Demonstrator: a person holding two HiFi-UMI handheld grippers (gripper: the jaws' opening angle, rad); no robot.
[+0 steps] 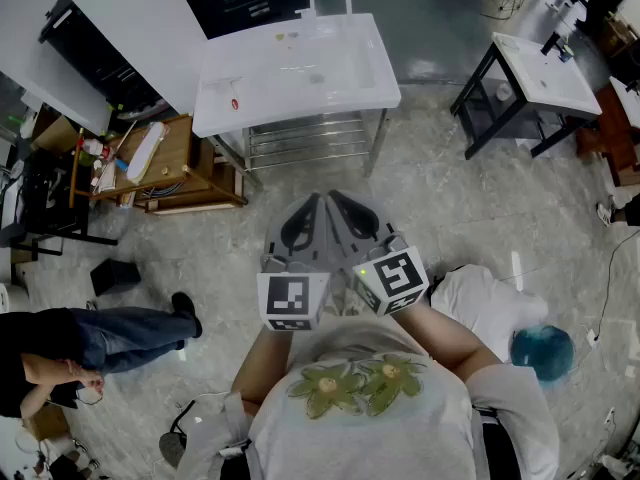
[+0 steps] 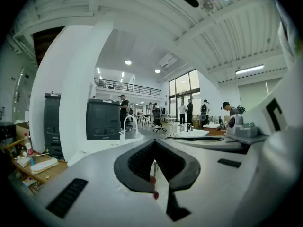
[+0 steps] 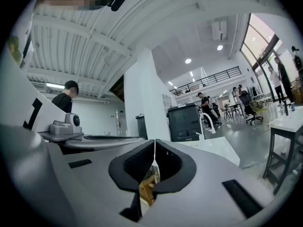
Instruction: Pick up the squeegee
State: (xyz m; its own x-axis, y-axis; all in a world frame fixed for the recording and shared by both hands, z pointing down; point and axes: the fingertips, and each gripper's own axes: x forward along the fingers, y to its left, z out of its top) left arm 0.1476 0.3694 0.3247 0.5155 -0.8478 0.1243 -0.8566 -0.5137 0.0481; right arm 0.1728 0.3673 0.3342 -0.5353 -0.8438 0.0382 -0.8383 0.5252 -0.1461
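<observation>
Both grippers closed and empty, tucked in at the chest

Left gripper (image 1: 312, 208) and right gripper (image 1: 340, 206) sit side by side, jaws pressed together on nothing, aimed at the white sink table (image 1: 372, 80) ahead. Can't honestly pick out the squeegee. Only a small red-tipped item (image 1: 234, 102) lies on that table's left end, well apart from both.
</observation>
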